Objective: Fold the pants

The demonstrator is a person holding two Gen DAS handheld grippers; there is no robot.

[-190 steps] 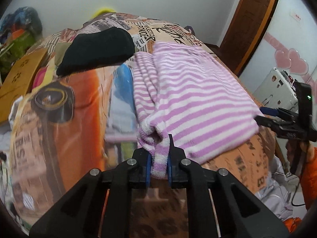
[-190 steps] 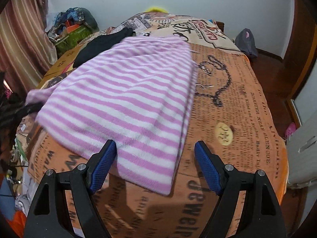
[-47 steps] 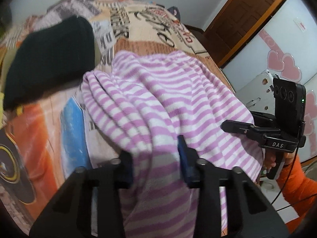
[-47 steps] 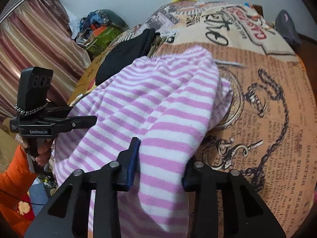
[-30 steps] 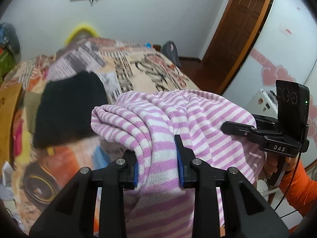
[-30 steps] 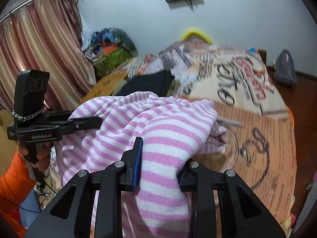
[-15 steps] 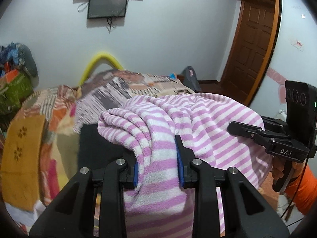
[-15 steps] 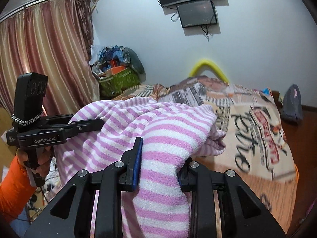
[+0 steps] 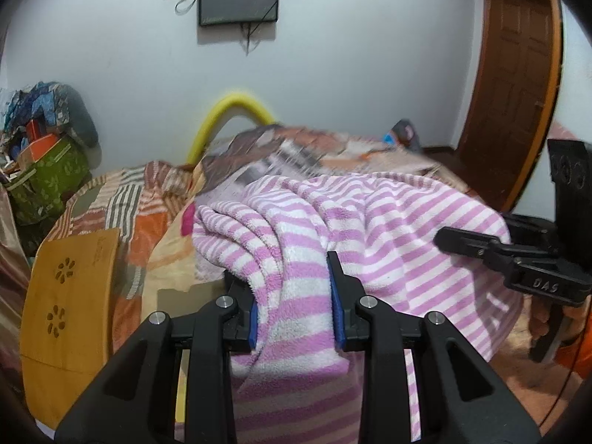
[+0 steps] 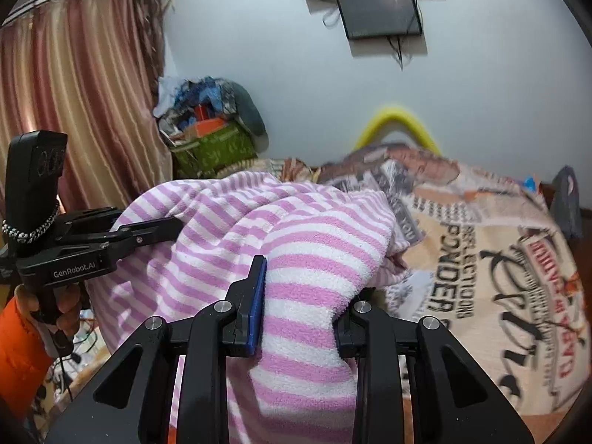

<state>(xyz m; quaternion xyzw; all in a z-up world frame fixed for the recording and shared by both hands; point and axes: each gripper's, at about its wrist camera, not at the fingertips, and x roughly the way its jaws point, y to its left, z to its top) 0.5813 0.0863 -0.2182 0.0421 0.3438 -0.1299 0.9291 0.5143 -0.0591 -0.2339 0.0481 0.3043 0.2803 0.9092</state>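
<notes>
Your left hand-held gripper was clamped on a thick bunch of the striped pants, its blue pads pressed into the fleece on both sides. Your right hand-held gripper pinched another bunch of the same pants in the same way, and from the left wrist view it showed at 3 o'clock, with the cloth stretched between the two.

Beyond the pads, the pants hung raised above the bed, bulging up at 12 o'clock and draping down toward 6 o'clock beneath both tools. A wooden board lay at 9 o'clock on the bed's left side.

You appeared to be mid-fold, carrying the gripped end over. Next, you would likely need to lower both ends evenly onto the bedspread, keeping the edges aligned, before letting go.
</notes>
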